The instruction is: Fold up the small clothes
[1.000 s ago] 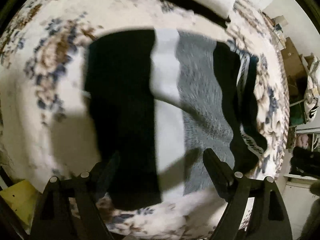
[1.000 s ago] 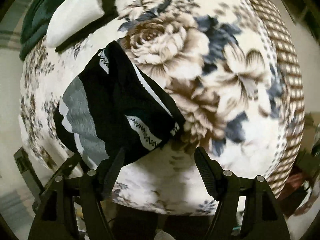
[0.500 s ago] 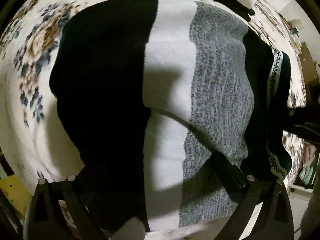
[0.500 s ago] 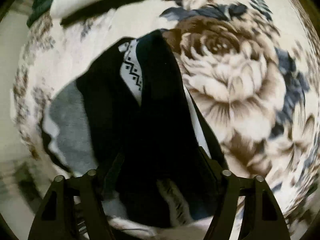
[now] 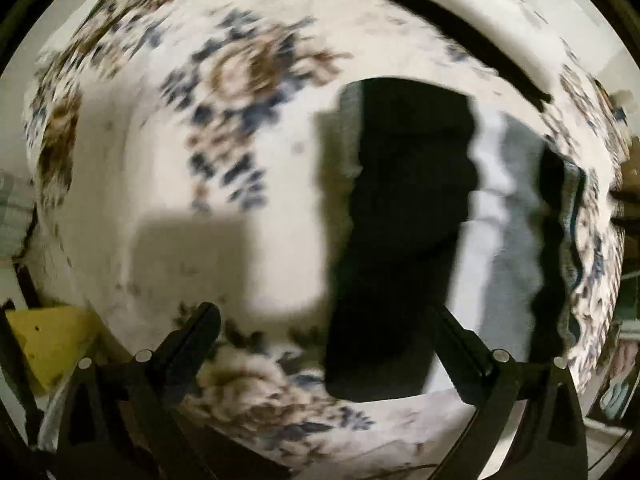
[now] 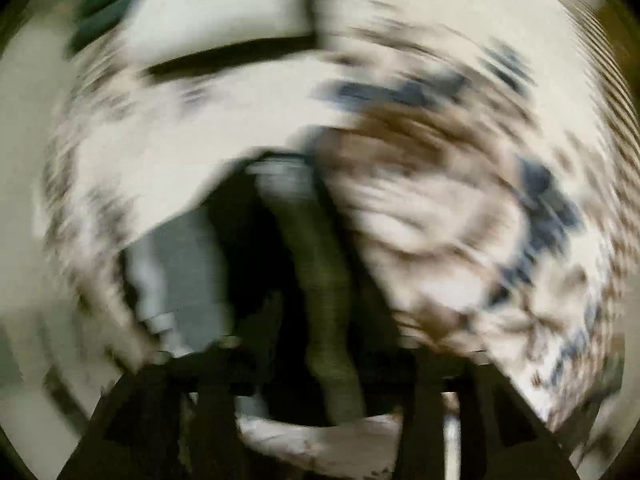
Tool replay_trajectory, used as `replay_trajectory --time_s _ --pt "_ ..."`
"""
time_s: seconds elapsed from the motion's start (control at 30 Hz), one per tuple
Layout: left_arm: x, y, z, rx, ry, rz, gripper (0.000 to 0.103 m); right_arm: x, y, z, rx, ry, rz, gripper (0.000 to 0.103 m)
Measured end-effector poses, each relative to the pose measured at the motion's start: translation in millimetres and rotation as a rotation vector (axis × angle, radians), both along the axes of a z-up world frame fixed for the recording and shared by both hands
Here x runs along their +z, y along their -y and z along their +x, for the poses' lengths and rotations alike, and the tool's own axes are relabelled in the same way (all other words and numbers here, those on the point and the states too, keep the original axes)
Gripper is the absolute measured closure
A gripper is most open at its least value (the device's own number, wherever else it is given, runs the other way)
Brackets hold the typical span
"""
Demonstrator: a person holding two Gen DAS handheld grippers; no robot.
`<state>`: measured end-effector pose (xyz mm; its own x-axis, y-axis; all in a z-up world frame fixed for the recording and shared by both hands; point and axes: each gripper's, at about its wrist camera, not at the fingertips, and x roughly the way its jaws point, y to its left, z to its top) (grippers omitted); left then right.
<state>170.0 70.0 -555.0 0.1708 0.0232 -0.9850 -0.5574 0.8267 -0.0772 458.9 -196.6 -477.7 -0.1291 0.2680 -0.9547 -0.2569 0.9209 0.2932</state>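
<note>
Left wrist view: a small knitted garment in black, white and grey vertical bands (image 5: 460, 220) is seen lying flat on a cream bedspread printed with brown and blue flowers (image 5: 168, 160), from about 1 o'clock down to 5 o'clock of the frame. The black band is nearest the centre; the white and grey bands run beside it toward 3 o'clock.

The left gripper (image 5: 328, 344) is held wide open with nothing between its fingers. Its right finger overlaps the black band's lower end in the picture; whether it touches cannot be told.

Right wrist view: heavily smeared. A dark fold of the same garment (image 6: 288, 272) is seen rising from 6 o'clock toward the centre. The right gripper (image 6: 320, 364) is judged to be closed on that fold, since cloth runs straight into it, but the fingertips are lost in blur and darkness, so this cannot be told for sure.

Handling, as a judgement: the knit is soft, light and limp, not fragile, and liable to drape and bunch rather than keep a crease. It is best taken at a corner or hem edge, 2 layers pinched together.

Hard to make out: the garment's type, its far edge at 3 o'clock, and a white and dark pillow-like shape (image 5: 492, 16) at 1 o'clock.
</note>
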Motion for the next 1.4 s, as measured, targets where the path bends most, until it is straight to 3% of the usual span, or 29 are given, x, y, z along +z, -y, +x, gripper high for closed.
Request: replay_trajectory --time_s 0.1,0.23,0.3,0.37,0.4,0.43,0.47,0.5,0.57,0.63,0.67,0.7,0.73,0.8,0.87,0.93,1.0,1.03,1.07,1.23,1.33,1.4 --pt "-24 -10 -9 0.023 0.014 -0.099 0.002 8 -80 -2 0.222 -0.012 0.072 0.047" --pt "-36 -2 -6 -0.023 0.081 -0.121 0.012 -12 -199 -9 0.506 -0.033 0.094 0.047" --pt "-38 2 -1 -0.045 0.119 -0.138 0.029 -33 -251 -18 0.638 -0.053 0.052 0.047" --pt "-41 3 2 -0.05 0.148 -0.173 0.066 -56 -282 -27 0.74 -0.105 0.009 0.047" --pt "-42 6 5 -0.059 0.161 -0.189 0.071 -65 -296 -34 0.783 -0.137 -0.011 0.047" --pt "-42 7 7 -0.067 0.158 -0.183 0.072 -73 -303 -41 0.82 -0.151 -0.031 0.052" --pt "-42 9 9 -0.075 0.159 -0.172 0.074 -77 -311 -46 0.853 -0.142 -0.039 0.082" --pt "-41 9 5 -0.076 0.165 -0.173 0.075 -80 -316 -50 0.865 -0.134 -0.052 0.09" --pt "-43 8 3 -0.066 0.175 -0.177 0.075 -78 -319 -45 0.816 -0.094 -0.068 0.094" --pt "-46 6 1 -0.066 0.183 -0.186 0.075 -80 -317 -25 0.689 -0.086 -0.069 0.096" --pt "-49 4 -1 -0.067 0.173 -0.197 0.075 -82 -315 -17 0.646 -0.081 -0.076 0.103" --pt "-48 4 -3 -0.066 0.175 -0.195 0.075 -79 -314 -5 0.603 0.03 -0.114 0.103" --pt "-46 4 -3 -0.066 0.177 -0.195 0.075 -78 -315 2 0.581 0.056 -0.119 0.103" --pt "-40 2 -4 -0.065 0.167 -0.189 0.075 -80 -312 19 0.513 -0.058 -0.033 0.103" --pt "-35 -4 -6 -0.059 0.149 -0.169 0.074 -70 -306 25 0.507 -0.075 -0.009 0.103" --pt "-26 -13 -4 -0.038 0.146 -0.15 0.074 -54 -289 30 0.492 -0.108 0.038 0.095" --pt "-17 -25 -1 -0.017 0.143 -0.116 0.057 -35 -256 36 0.437 -0.142 0.095 0.055" --pt "-12 -34 5 -0.007 0.139 -0.097 0.028 -26 -235 39 0.4 -0.132 0.104 0.049" --pt "-10 -39 8 -0.003 0.139 -0.088 0.012 -17 -207 41 0.351 -0.116 0.102 0.045" --pt "-3 -72 42 -0.008 0.175 -0.039 0.012 1 -81 39 0.132 -0.059 0.034 0.039" --pt "-5 -78 65 -0.032 0.182 -0.017 0.012 -12 3 29 -0.028 -0.072 -0.02 0.039" --pt "-10 -80 79 -0.047 0.178 -0.017 0.012 -30 35 23 -0.106 -0.113 -0.01 0.039"
